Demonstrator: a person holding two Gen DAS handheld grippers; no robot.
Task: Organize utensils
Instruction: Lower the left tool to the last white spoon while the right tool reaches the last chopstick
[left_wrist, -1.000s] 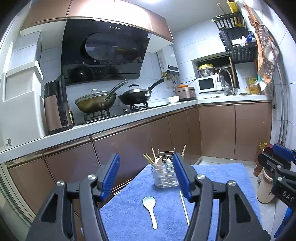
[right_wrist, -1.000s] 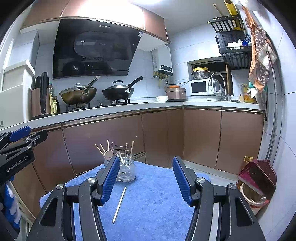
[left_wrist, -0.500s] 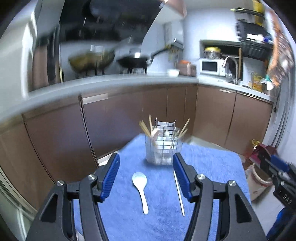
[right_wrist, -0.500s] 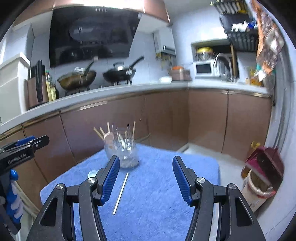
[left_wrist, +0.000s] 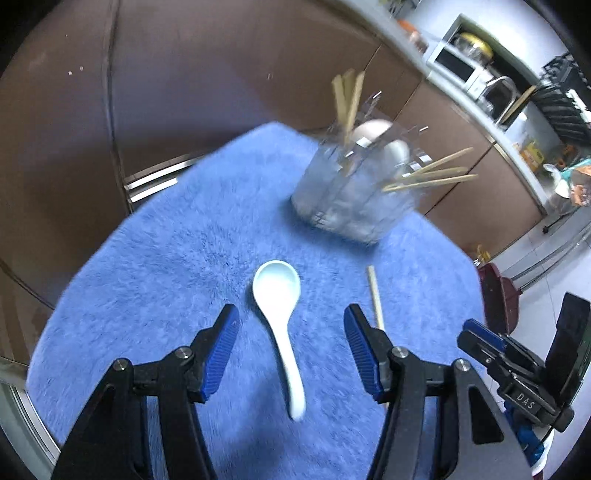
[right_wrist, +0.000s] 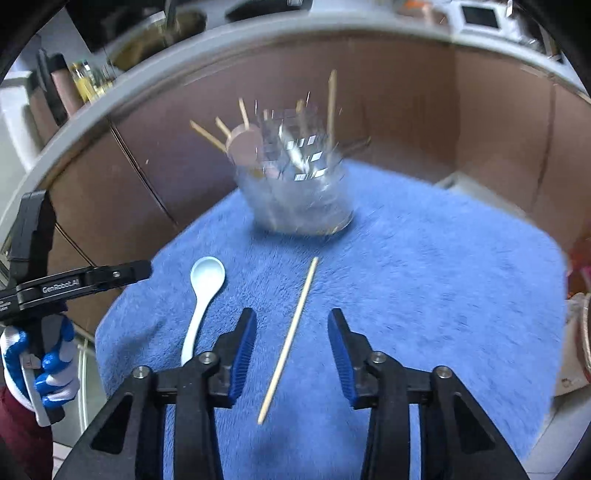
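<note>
We saw the left gripper (left_wrist: 291, 326) with its jaws wide apart, clamped on nothing; the white spoon (left_wrist: 280, 312) lay on the blue towel (left_wrist: 155, 266) at lower centre of the left wrist view, its handle running between the blue pads without touching them. The right gripper (right_wrist: 291, 334) had just been narrowing its jaws, yet they stood apart, with the loose chopstick (right_wrist: 291, 332) lying between them, seemingly untouched. The clear utensil holder (right_wrist: 295, 192), blurred, stood on the towel at upper centre, with chopsticks and spoons in it.

A second earlier both cameras had faced the stove and wall cabinets; now they looked down at the towel, and the spoon and chopstick sat far nearer the pads.

We read "GenRobot.AI" on the left gripper's body at the left edge of the right wrist view, above a blue and white gloved hand (right_wrist: 44, 365), and "DAS" on the right gripper's body (left_wrist: 524, 397) at lower right of the left wrist view.
</note>
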